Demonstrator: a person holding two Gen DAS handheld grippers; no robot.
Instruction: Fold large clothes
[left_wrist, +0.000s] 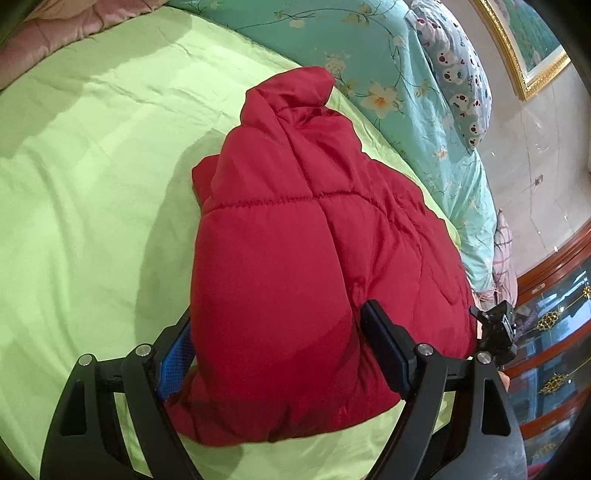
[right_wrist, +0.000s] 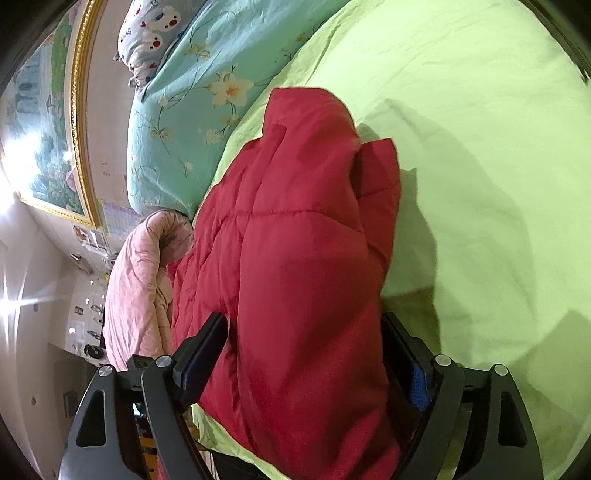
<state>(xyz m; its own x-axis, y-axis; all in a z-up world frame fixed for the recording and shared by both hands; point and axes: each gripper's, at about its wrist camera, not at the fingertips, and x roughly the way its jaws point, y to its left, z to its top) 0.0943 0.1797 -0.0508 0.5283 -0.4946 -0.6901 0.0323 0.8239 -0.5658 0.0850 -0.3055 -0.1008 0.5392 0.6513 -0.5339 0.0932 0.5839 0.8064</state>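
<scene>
A red quilted puffer jacket (left_wrist: 295, 236) lies folded into a thick bundle on the light green bed sheet (left_wrist: 92, 166). My left gripper (left_wrist: 277, 325) straddles its near end, and its fingers press into the padding on both sides. In the right wrist view the same jacket (right_wrist: 295, 258) fills the middle. My right gripper (right_wrist: 303, 332) clasps a thick fold of it between its two fingers. Both grippers hold wide because of the bulk. The jacket's collar end points away from me toward the quilt.
A teal floral quilt (left_wrist: 406, 74) and a cartoon-print pillow (left_wrist: 461, 81) lie along the far edge of the bed. A pink blanket (right_wrist: 136, 288) lies beside the jacket. A gold-framed painting (right_wrist: 48, 129) hangs on the wall. A wooden glass cabinet (left_wrist: 554, 332) stands beside the bed.
</scene>
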